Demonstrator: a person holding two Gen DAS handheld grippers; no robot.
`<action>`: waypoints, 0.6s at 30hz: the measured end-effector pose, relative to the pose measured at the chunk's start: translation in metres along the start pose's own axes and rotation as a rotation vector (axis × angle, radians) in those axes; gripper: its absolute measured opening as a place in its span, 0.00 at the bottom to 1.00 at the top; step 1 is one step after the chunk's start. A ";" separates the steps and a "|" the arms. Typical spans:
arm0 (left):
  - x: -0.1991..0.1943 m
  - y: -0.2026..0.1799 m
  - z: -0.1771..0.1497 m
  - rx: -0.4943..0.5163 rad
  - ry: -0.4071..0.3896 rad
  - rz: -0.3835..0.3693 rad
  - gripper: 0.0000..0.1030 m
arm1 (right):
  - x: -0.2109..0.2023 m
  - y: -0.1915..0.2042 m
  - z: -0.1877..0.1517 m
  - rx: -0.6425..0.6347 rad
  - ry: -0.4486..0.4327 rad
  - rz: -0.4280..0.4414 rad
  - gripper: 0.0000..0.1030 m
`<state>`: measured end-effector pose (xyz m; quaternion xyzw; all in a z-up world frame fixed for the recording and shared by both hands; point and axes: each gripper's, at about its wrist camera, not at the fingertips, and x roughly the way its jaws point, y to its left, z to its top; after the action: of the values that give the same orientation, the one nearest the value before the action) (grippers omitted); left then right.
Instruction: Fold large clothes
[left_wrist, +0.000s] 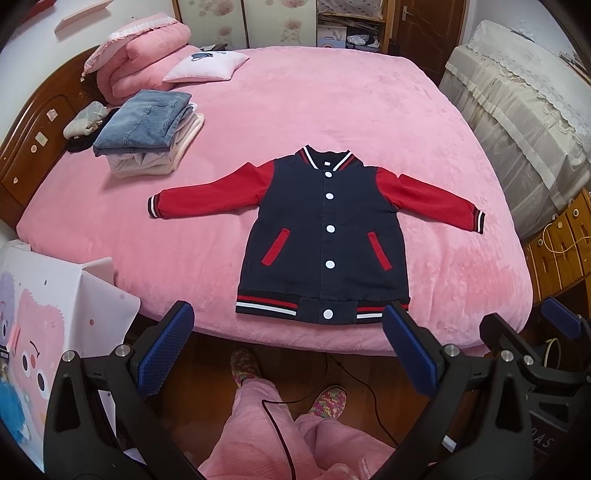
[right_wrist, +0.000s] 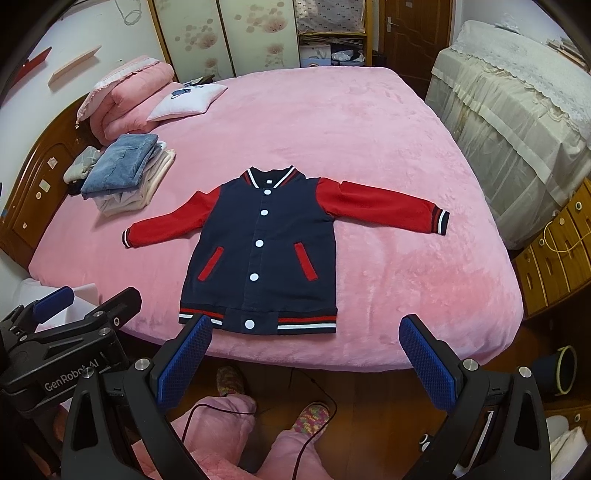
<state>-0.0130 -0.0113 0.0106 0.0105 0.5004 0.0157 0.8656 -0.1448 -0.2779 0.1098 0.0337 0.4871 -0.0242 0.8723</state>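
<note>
A navy varsity jacket (left_wrist: 325, 236) with red sleeves and white snap buttons lies flat, front up, on the pink bed (left_wrist: 332, 110), both sleeves spread out, hem toward me. It also shows in the right wrist view (right_wrist: 266, 254). My left gripper (left_wrist: 288, 350) is open and empty, held off the bed's near edge just below the hem. My right gripper (right_wrist: 306, 362) is open and empty, also below the hem, off the bed edge. The right gripper shows at the right of the left wrist view (left_wrist: 532, 332); the left gripper shows at the left of the right wrist view (right_wrist: 85, 310).
A stack of folded clothes with jeans on top (left_wrist: 147, 129) sits at the bed's left, near pink quilts and a small pillow (left_wrist: 207, 66). A wooden headboard (left_wrist: 33, 147) stands left, a covered piece of furniture (left_wrist: 517, 110) right. The person's legs and slippers (left_wrist: 243, 365) stand on the wooden floor.
</note>
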 end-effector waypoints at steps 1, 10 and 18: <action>-0.001 -0.001 0.000 0.000 -0.001 0.003 0.98 | 0.000 -0.001 0.000 -0.002 -0.001 0.001 1.00; -0.003 -0.004 -0.001 -0.002 -0.001 0.004 0.98 | -0.001 -0.002 0.000 -0.003 0.000 0.001 1.00; -0.001 -0.007 -0.002 -0.015 0.007 -0.015 0.98 | -0.003 -0.002 0.005 0.001 0.007 0.006 1.00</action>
<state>-0.0149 -0.0186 0.0105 0.0004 0.5032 0.0129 0.8641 -0.1422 -0.2801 0.1152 0.0358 0.4899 -0.0217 0.8708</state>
